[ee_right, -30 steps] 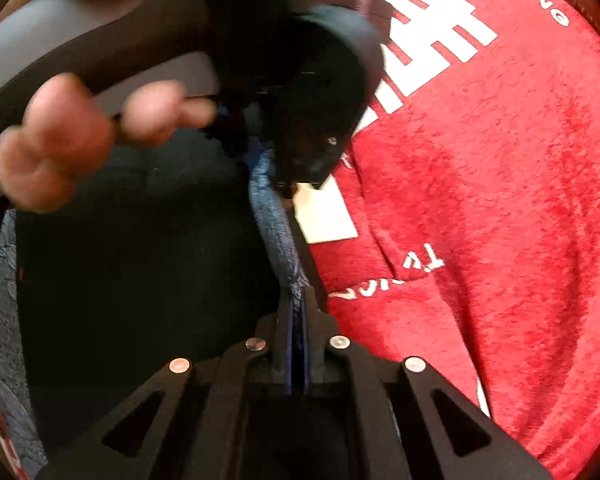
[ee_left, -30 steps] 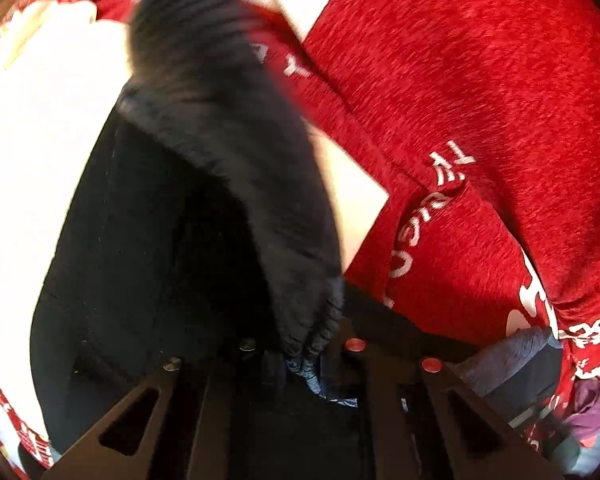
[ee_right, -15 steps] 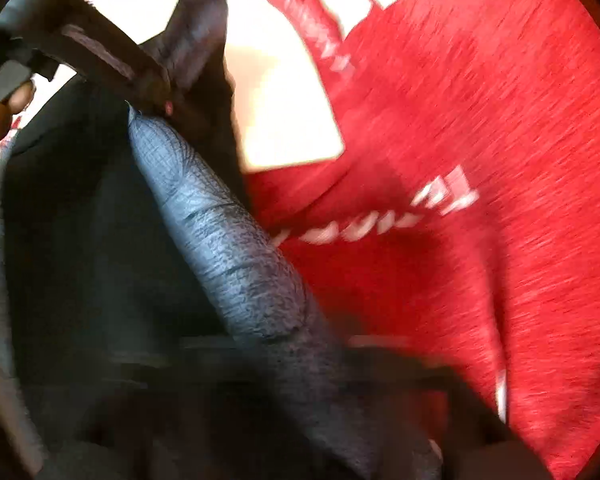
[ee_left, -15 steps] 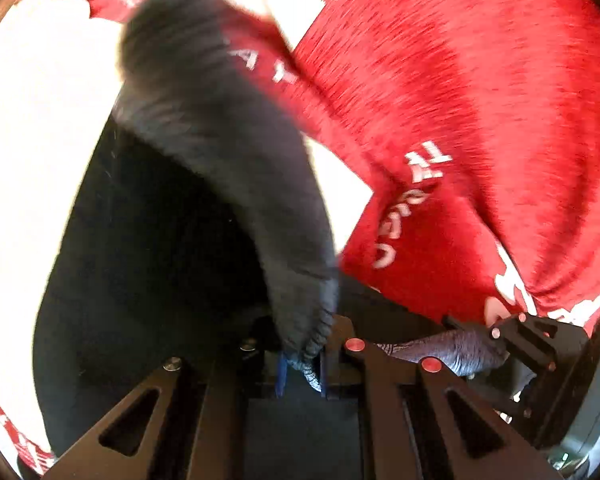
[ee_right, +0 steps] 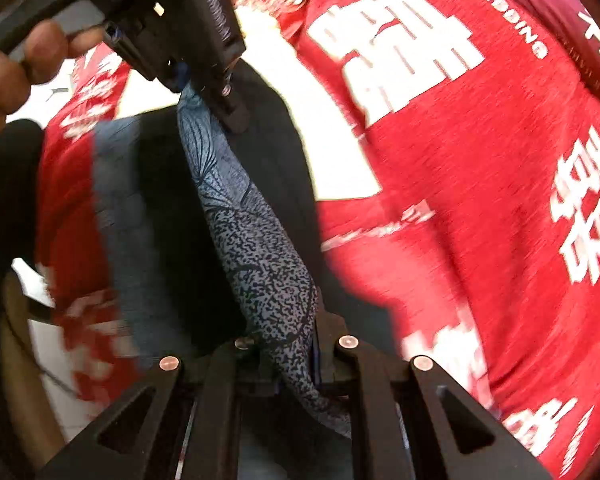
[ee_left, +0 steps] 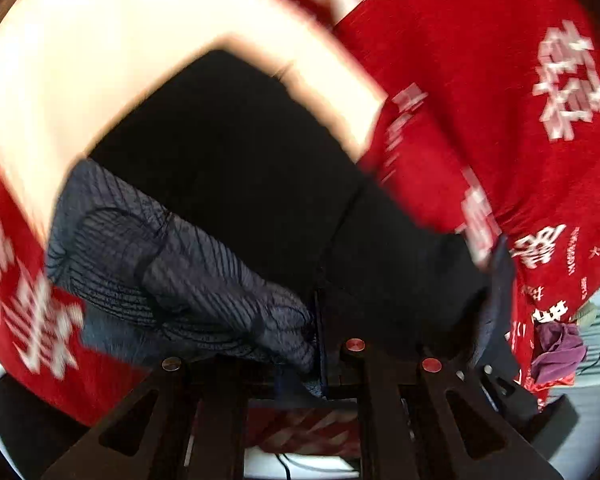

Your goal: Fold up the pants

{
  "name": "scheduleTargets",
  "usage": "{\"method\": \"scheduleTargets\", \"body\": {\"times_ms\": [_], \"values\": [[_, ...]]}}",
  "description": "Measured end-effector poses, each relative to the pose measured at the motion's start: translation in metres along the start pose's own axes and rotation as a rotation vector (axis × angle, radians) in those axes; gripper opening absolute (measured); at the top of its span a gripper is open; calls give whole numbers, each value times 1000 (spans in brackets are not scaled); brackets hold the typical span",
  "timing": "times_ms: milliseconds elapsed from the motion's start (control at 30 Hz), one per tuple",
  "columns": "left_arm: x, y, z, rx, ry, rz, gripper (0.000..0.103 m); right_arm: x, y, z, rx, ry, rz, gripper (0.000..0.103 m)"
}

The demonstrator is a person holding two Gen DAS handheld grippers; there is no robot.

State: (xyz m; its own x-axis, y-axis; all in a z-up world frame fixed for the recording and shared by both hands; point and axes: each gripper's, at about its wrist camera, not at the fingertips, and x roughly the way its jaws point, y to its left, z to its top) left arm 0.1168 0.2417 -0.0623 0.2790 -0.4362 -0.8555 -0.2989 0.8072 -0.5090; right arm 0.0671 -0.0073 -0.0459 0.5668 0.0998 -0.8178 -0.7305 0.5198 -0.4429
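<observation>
Pants: dark pants (ee_left: pixel 236 184) lie over my red cloth (ee_left: pixel 480 92), their grey patterned band (ee_right: pixel 260 248) lifted off the cloth.
Left gripper: my left gripper (ee_left: pixel 320 344) is clenched on the band's bunched end, at the pants' near edge.
Right gripper: my right gripper (ee_right: pixel 296 344) is clamped on the same band, stretched taut toward the left one.
Cloth: red with white characters, spread beneath and beside the pants.

Soft red cloth cover with big white letters and white blocks (ee_left: pixel 480 92) spread over whole surface; surface underneath stayed hidden. Dark black-and-grey patterned pants (ee_left: pixel 236 184) lay partly on cover. Small purple cloth bundle (ee_left: pixel 558 354) sat at cover's right edge. Cover wrinkled in right wrist view (ee_right: pixel 480 200).
</observation>
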Motion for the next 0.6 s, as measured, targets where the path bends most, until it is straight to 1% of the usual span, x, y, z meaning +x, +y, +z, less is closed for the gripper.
{"method": "scheduleTargets", "body": {"times_ms": [33,67,100,133,167,200,267,333,433,467,500,533,567,600], "values": [[6,10,-5,-26,3,-30,14,12,13,-4,8,34,-1,13],[4,17,-9,-54,-26,-84,14,24,26,-9,9,65,-22,13],[1,22,-13,-68,-27,-101,14,27,34,-12,10,50,-75,15],[-2,24,-15,-74,-28,-106,14,25,38,-13,16,38,-99,17],[-8,24,-17,-68,-37,-95,14,24,39,-13,27,41,-113,17],[-12,23,-19,-59,-39,-81,14,23,39,-13,48,44,-112,17],[-18,14,-27,-20,-56,-27,14,19,38,-12,80,45,-105,18],[-27,5,-35,18,-72,39,14,20,37,-9,80,42,-117,18],[-42,9,-47,18,-80,115,14,17,41,-9,101,41,-146,18],[-47,8,-49,6,-84,159,14,19,43,-10,104,45,-166,20],[-52,8,-53,-1,-97,229,14,20,48,-9,84,58,-197,20],[-57,11,-56,3,-108,269,14,18,53,-11,62,64,-221,22],[-65,16,-58,7,-119,308,14,16,54,-11,50,62,-218,29],[-70,18,-59,0,-127,320,14,8,54,-11,46,47,-182,36]]}}
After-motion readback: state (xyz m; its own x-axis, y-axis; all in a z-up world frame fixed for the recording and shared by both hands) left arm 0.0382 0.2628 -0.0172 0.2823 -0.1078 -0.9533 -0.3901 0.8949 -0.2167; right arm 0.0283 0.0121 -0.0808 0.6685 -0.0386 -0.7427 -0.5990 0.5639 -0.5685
